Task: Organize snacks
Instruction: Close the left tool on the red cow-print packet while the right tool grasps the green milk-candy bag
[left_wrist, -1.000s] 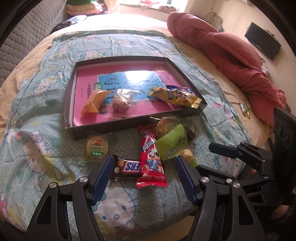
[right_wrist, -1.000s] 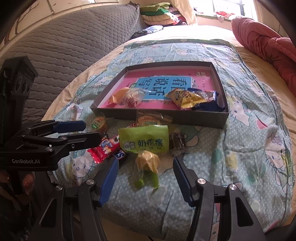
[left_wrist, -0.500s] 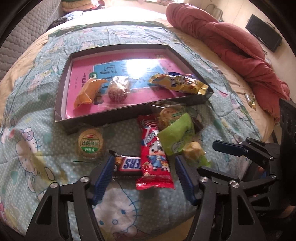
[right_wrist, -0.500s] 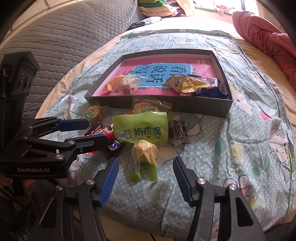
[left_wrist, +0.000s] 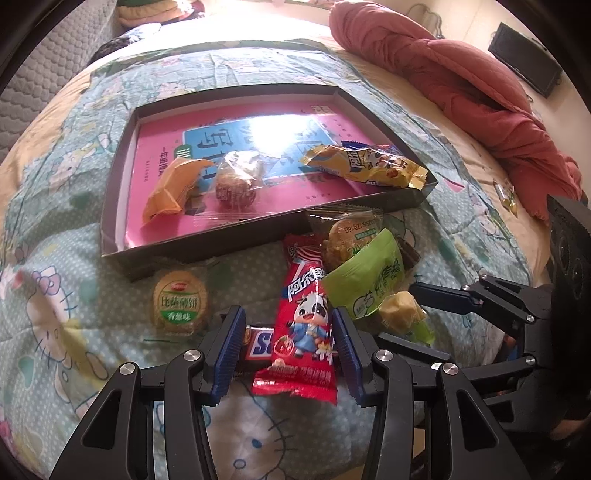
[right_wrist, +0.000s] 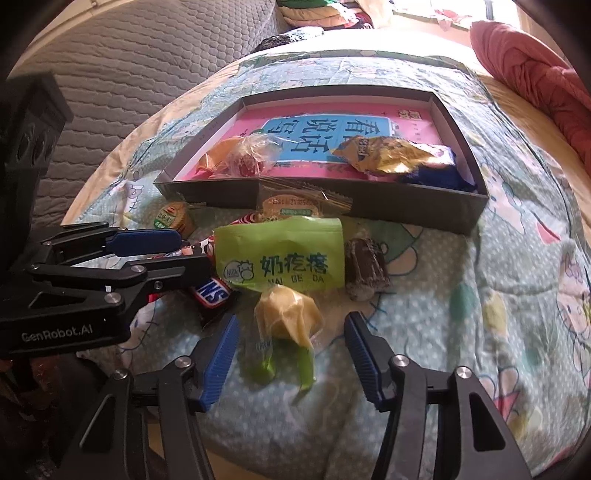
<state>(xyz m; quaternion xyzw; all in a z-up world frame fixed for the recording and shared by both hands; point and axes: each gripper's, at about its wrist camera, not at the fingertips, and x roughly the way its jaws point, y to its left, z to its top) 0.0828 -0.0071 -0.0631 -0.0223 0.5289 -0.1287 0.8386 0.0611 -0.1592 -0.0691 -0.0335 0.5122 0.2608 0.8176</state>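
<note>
A dark tray (left_wrist: 110, 236) with a pink liner lies on the bed and holds an orange packet (left_wrist: 170, 188), a round clear-wrapped snack (left_wrist: 236, 184) and a yellow packet (left_wrist: 365, 170). In front of it lie a red milk-candy packet (left_wrist: 303, 325), a Snickers bar (left_wrist: 258, 343), a round green-label biscuit (left_wrist: 179, 301), a green pouch (right_wrist: 280, 254), a yellow wrapped sweet (right_wrist: 288, 317) and a dark chocolate piece (right_wrist: 365, 269). My left gripper (left_wrist: 288, 350) is open, its fingers either side of the red packet and Snickers. My right gripper (right_wrist: 291, 354) is open around the yellow sweet.
The tray and snacks lie on a Hello Kitty blanket (left_wrist: 55, 332). A red quilt (left_wrist: 461, 85) is piled to the right, with a small loose packet (left_wrist: 506, 192) by it. A grey quilted headboard (right_wrist: 129, 66) stands at the left. The bed edge runs just below both grippers.
Both grippers have moved forward and down toward the loose snacks. The left fingers have narrowed around the red packet; the right fingers now flank the yellow sweet.
</note>
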